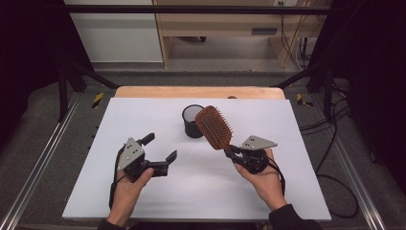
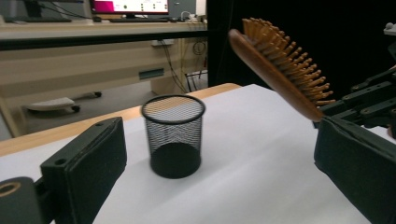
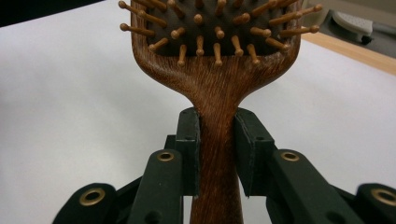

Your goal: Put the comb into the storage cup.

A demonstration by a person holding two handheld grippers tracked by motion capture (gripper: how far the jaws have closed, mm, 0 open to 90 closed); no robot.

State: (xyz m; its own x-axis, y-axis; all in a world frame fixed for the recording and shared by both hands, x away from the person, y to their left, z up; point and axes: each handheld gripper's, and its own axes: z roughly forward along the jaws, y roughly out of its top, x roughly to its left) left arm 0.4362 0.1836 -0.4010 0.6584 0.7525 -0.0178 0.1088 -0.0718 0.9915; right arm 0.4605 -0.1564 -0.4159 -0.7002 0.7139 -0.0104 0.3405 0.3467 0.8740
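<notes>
A wooden paddle hairbrush [image 1: 214,127] with wooden bristles is held up off the table, head tilted toward the far left. My right gripper [image 1: 231,152] is shut on its handle [image 3: 218,154], both pads pressing the neck just below the head. A black mesh cup [image 1: 192,120] stands upright on the white table sheet [image 1: 143,191], just behind and left of the brush head; in the left gripper view the cup [image 2: 173,135] is empty. My left gripper [image 1: 160,147] hovers open at the left, jaws wide apart and pointed toward the cup, nothing between them.
The white sheet covers a wooden table whose far edge [image 1: 198,92] shows behind the cup. Metal rails [image 1: 43,158] run along both sides. Cables [image 1: 335,139] lie on the floor at the right. A wooden desk [image 1: 225,28] stands beyond the table.
</notes>
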